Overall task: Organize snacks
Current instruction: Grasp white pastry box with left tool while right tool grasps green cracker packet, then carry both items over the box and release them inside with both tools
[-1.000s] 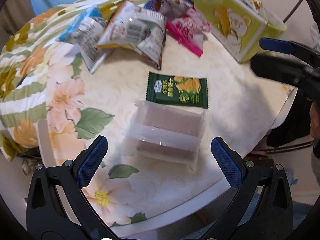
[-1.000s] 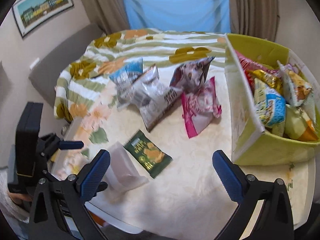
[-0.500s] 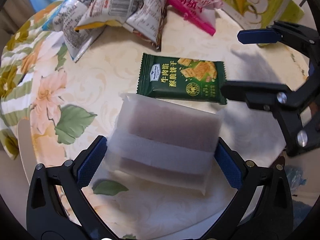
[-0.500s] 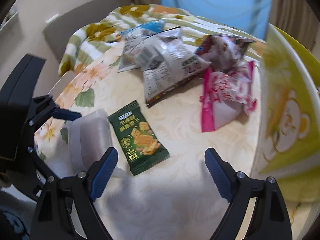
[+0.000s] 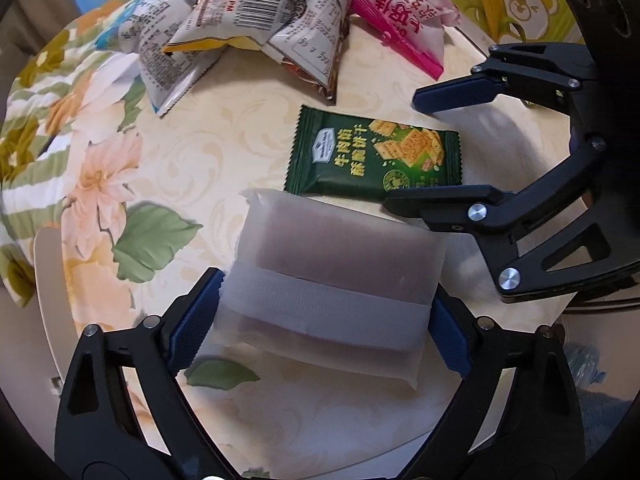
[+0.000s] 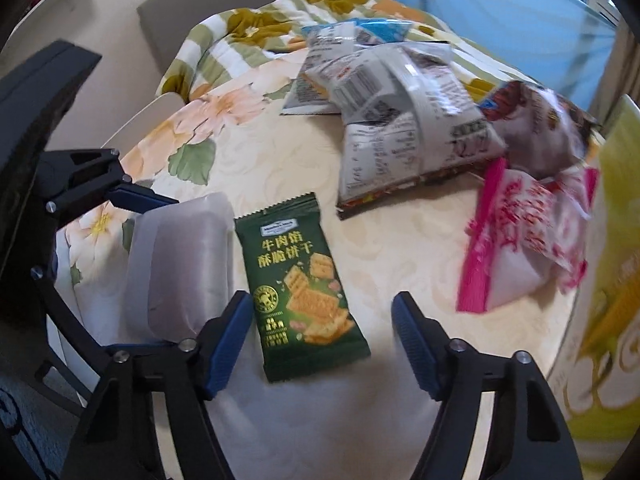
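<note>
Since 1 s ago: both grippers have dropped in low over the table, and the left one now brackets the frosted pack that lay ahead of it.
Left gripper (image 5: pixel 324 320): spread wide, blue pads at both short ends of the frosted pack (image 5: pixel 340 276); pads look touching or just shy of it, I cannot tell which, and no squeeze dents show, so not clamped yet.
Frosted pack: flat on the table (image 5: pixel 224 136) at its near edge, brownish filling under cloudy wrap, a pale band across the middle.
Right gripper (image 6: pixel 322 334): released, fingers splayed on either side of the near end of the green cracker packet (image 6: pixel 298 288), nothing held.
Green cracker packet: flat, just beyond the frosted pack, the 2 almost touching along one edge.
Risk 1: the 2 grippers are crowded together; the right one's near finger sits at the frosted pack's corner and could clip it or knock the left tool.
Risk 2: the wrap looks slick and soft; a grip across the long ends may buckle it or let it slide out.
Risk 3: closing on a thin flat packet could just skate it across the cloth.
Farther back: grey chip bags (image 5: pixel 264 12) and a pink bag (image 6: pixel 524 236) lie loose.
Farthest: the yellow-green box (image 6: pixel 612 280), the likely home for these snacks.
</note>
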A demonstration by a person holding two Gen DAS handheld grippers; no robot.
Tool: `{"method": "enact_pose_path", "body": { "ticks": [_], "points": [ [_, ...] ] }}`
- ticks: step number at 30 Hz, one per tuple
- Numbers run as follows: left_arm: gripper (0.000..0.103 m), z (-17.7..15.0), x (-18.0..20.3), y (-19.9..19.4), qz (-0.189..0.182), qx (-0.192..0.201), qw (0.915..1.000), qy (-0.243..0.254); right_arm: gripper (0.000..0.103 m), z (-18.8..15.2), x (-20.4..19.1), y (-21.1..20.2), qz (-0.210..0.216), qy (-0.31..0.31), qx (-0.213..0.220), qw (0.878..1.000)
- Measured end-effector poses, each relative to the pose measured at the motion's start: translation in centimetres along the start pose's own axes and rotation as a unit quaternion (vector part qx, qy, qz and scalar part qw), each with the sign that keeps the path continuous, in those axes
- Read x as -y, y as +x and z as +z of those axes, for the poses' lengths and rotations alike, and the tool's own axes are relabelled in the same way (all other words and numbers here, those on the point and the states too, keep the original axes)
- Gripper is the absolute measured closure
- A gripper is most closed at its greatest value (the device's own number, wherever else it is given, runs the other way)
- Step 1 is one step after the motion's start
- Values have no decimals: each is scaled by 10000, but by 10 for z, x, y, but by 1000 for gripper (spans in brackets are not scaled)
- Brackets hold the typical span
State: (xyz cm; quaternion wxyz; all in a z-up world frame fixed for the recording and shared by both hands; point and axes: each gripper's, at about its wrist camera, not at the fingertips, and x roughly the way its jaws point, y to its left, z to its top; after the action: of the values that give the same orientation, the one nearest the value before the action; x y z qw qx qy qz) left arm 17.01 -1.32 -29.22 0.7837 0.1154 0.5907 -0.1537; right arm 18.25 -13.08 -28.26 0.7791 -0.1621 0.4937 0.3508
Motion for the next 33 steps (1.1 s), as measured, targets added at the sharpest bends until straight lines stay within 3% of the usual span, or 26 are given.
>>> {"method": "enact_pose_path", "body": {
  "ticks": [3,10,18,26,33],
  "points": [
    [19,-5,-10,-4,-11,4,9999,-137,39,6,-6,4,7,-241,-5,9997],
    [22,-10,-46,-8,84,-8,9970,-767,41,15,-13,12,-83,-275,-9,9996],
    [23,-18,-84,-11,92,76,9910,-1334,62,13,-22,10,-179,-121,102,9997],
    [24,-10,-101,-11,-60,33,9880,-1541,62,12,-25,-5,-219,251,267,9991],
    [24,9,-110,-57,-188,482,9872,-1509,62,20,-19,-51,-371,962,626,9927]
  ]
}}
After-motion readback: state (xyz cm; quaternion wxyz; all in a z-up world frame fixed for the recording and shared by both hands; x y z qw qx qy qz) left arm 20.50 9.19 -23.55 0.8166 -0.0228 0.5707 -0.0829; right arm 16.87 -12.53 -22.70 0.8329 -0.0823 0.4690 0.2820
